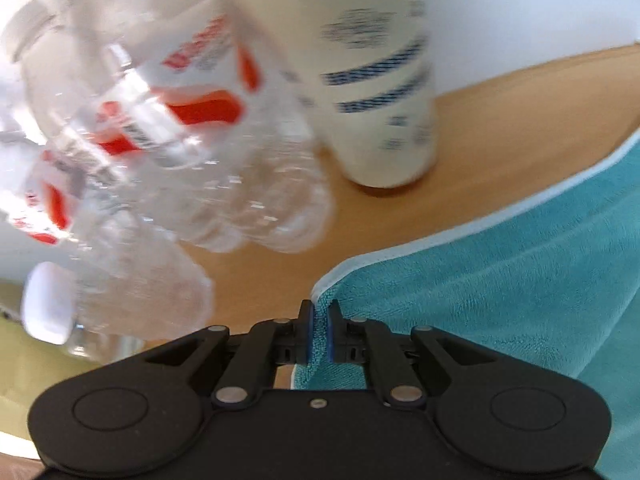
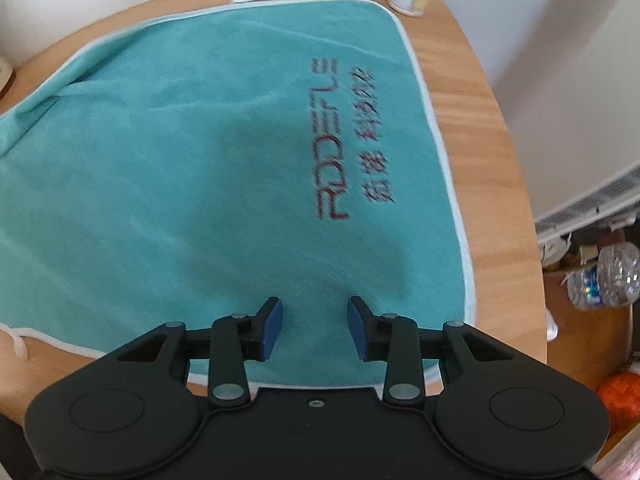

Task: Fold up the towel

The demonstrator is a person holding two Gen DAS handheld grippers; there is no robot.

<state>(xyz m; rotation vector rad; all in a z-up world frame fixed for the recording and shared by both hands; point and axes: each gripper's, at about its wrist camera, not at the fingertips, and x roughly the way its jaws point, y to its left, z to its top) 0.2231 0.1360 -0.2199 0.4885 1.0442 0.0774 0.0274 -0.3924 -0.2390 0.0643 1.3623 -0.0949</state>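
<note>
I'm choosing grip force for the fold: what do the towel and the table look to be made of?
The towel looks like soft microfibre or terry in matt teal: a short fuzzy nap, a pale stitched border and dark red printed lettering. The table looks like light wood or a wood-look laminate, smooth with faint grain; which one is hard to tell. The left tongs pinch the towel's corner; the right tongs are open.
</note>
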